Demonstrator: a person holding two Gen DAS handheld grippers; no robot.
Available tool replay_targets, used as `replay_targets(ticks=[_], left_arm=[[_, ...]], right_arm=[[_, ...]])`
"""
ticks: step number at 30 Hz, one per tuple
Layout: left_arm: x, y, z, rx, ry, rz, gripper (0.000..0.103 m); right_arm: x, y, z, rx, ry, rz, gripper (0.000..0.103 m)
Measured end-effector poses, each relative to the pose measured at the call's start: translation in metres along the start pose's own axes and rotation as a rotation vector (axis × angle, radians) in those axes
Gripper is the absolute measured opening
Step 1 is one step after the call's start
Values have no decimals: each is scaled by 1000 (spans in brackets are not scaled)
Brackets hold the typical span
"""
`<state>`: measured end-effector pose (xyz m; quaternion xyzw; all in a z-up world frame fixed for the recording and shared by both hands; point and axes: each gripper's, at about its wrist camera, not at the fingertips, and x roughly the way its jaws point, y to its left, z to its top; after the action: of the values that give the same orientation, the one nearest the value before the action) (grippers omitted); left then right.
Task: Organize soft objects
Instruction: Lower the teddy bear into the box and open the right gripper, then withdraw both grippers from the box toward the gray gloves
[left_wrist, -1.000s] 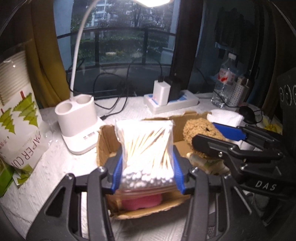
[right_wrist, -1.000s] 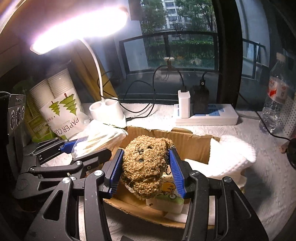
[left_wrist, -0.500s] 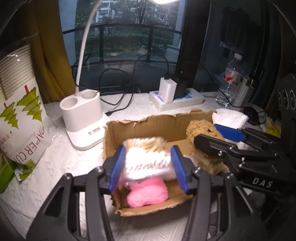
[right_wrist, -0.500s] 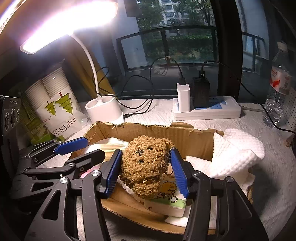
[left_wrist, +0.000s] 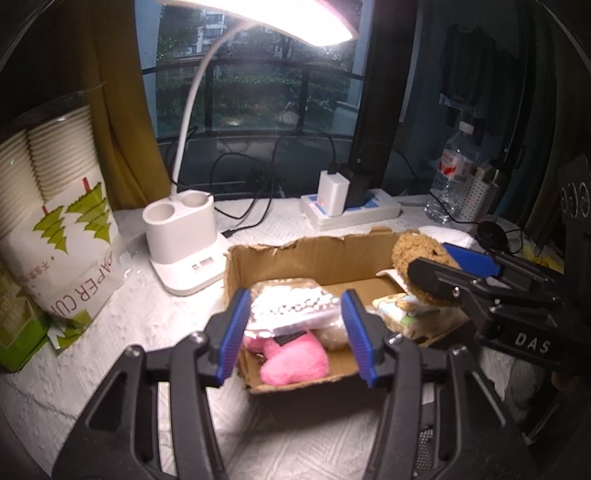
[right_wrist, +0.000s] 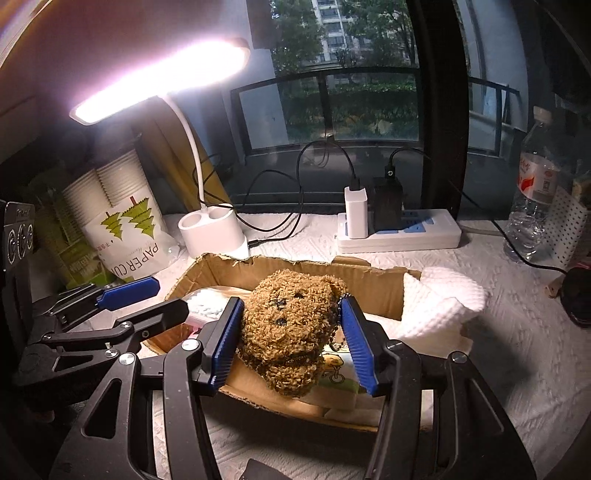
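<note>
1. My left gripper hangs over the near-left end of the cardboard box. Its blue pads stand apart, with the bag of cotton swabs lying between them. I can't tell whether the pads touch the bag at all.
2. The box's near wall is low and ragged, just under my left fingertips. The far wall stands taller, with a torn top edge.
3. To the left of the box, the lamp base sits just beside the corner. The paper cup pack stands further left, with bare white tabletop between.
4. The bag is clear plastic, white swab heads bunched toward me. It rests on top of a pink plush, which lies in the near-left corner of the box.
5. My right gripper is clamped on the brown plush bear, both blue pads pressed into its curly sides. The bear's face points up and away, with dark eyes showing.
6. The bear sits over the middle of the box, above a tissue pack with a cartoon print.
7. On the right, a white knitted cloth is draped over the box's right wall.
8. Behind the box, the power strip and its cables run along the window. A water bottle stands at the far right.
</note>
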<state>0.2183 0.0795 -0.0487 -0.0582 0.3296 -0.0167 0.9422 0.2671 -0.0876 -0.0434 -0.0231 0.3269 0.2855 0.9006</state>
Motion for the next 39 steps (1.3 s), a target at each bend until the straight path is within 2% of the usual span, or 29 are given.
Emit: replay_targets(ticks=[5, 10, 11, 12, 13, 15, 17, 34, 39], left_arm=[[-10, 4, -2, -6, -15, 9, 53], [-11, 14, -2, -24, -14, 19, 53], [-10, 15, -3, -28, -13, 21, 54], [-9, 17, -3, -31, -11, 22, 54], [-8, 19, -3, -34, -7, 23, 54], [-6, 21, -4, -39, -3, 24, 54], [-5, 23, -4, -43, -1, 23, 54], [-29, 10, -13, -37, -24, 0, 55], [-44, 6, -18, -33, -42, -5, 64]], right_arm=[[-3, 3, 3, 1, -20, 4, 57], [12, 6, 5, -7, 8, 10, 57], [19, 7, 5, -13, 27, 10, 60], [24, 9, 5, -18, 37, 10, 69], [27, 10, 4, -21, 44, 10, 72], [32, 11, 2, -23, 42, 1, 86], [33, 12, 2, -24, 38, -1, 89], [-8, 18, -8, -46, 13, -50, 89], [-24, 23, -14, -50, 2, -55, 89]])
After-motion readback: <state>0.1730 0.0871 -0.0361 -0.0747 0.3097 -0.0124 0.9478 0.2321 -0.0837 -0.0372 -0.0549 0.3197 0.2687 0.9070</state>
